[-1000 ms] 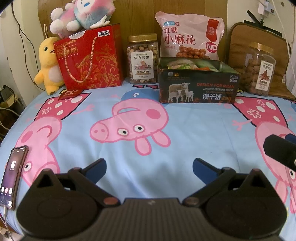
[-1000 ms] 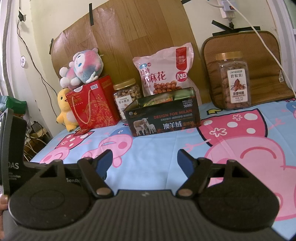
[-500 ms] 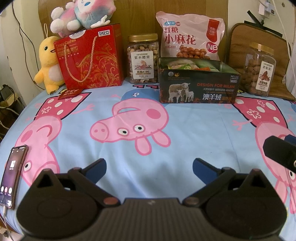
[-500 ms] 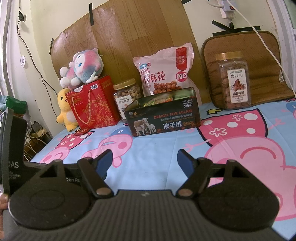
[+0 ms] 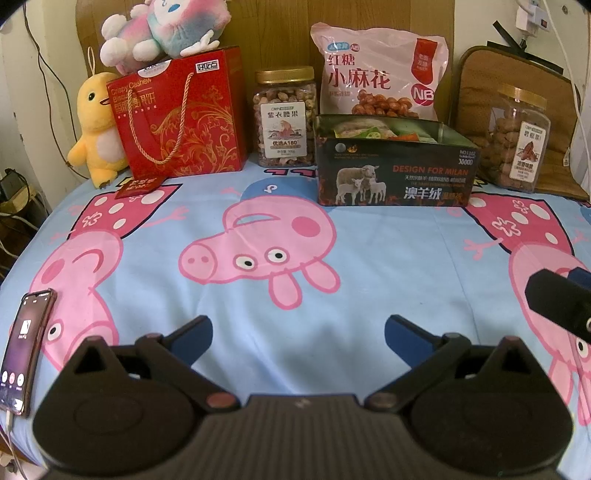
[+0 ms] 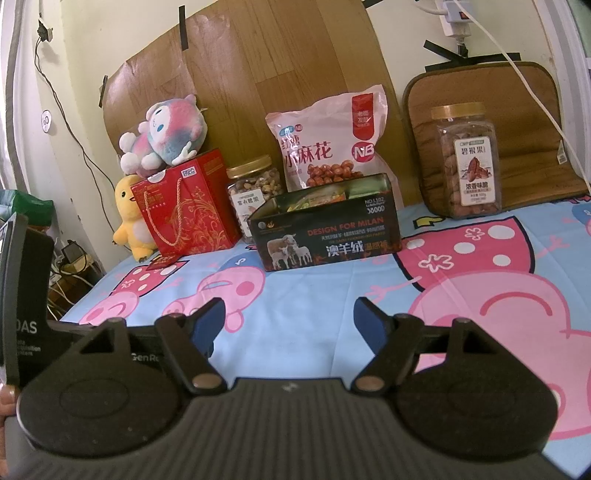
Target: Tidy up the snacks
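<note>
Snacks stand in a row at the back of a pig-print sheet. From left: a red gift bag (image 5: 177, 118) (image 6: 188, 206), a gold-lidded nut jar (image 5: 284, 118) (image 6: 255, 195), a pink snack bag (image 5: 380, 77) (image 6: 332, 144), and a second nut jar (image 5: 517, 140) (image 6: 467, 162) at the right. A dark open tin box (image 5: 395, 166) (image 6: 325, 229) holding packets sits in front of the pink bag. My left gripper (image 5: 298, 338) is open and empty, low over the near sheet. My right gripper (image 6: 289, 325) is open and empty, also well short of the snacks.
A yellow duck plush (image 5: 96, 129) stands left of the red bag, and a pink plush (image 5: 166, 29) lies on top of it. A phone (image 5: 24, 347) lies at the near left edge. A brown cushion (image 6: 517, 122) leans behind the right jar. The right gripper's finger (image 5: 561, 302) shows at the left wrist view's right edge.
</note>
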Demonstrator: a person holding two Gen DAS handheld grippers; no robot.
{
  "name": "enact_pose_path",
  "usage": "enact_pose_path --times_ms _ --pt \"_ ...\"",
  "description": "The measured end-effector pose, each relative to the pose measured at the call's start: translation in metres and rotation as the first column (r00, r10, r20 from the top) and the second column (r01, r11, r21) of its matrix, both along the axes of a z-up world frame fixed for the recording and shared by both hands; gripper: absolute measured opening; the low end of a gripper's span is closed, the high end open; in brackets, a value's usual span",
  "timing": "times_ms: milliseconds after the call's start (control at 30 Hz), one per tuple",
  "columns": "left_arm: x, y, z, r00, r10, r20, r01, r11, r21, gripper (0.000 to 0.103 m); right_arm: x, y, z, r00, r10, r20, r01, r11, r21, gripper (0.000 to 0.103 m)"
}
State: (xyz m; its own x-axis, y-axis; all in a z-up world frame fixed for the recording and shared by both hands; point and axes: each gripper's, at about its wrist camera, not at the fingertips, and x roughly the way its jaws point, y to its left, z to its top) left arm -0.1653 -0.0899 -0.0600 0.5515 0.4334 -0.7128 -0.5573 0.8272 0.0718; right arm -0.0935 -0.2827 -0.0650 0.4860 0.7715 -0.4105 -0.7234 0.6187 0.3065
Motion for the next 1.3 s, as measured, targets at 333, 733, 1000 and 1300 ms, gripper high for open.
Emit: enact_pose_path --times_ms 333,733,1000,1300 --pt "-0.0019 -0.0001 0.0042 1.0 0.005 0.006 -0.005 1.0 0.009 0.103 0.0017 -0.0013 -0.0006 1.0 -0.01 -0.003 0.01 1.0 0.0 0.078" --pt "0.0001 0.0024 0.005 1.0 0.023 -0.006 -0.023 1.0 0.016 0.103 0.0052 -0.0034 -0.0031 0.999 -0.033 -0.016 0.033 0.999 0.008 0.078" --pt "0.0011 0.002 0.0059 1.0 0.028 -0.007 -0.027 0.999 0.03 0.103 0.0053 -0.0052 -0.0036 0.999 -0.034 -0.014 0.034 0.999 0.014 0.078" --pt "0.003 -0.0005 0.0069 1.0 0.02 -0.011 -0.02 0.999 0.039 0.103 0.0063 -0.0054 -0.0025 0.999 -0.04 -0.015 0.04 0.999 0.019 0.078"
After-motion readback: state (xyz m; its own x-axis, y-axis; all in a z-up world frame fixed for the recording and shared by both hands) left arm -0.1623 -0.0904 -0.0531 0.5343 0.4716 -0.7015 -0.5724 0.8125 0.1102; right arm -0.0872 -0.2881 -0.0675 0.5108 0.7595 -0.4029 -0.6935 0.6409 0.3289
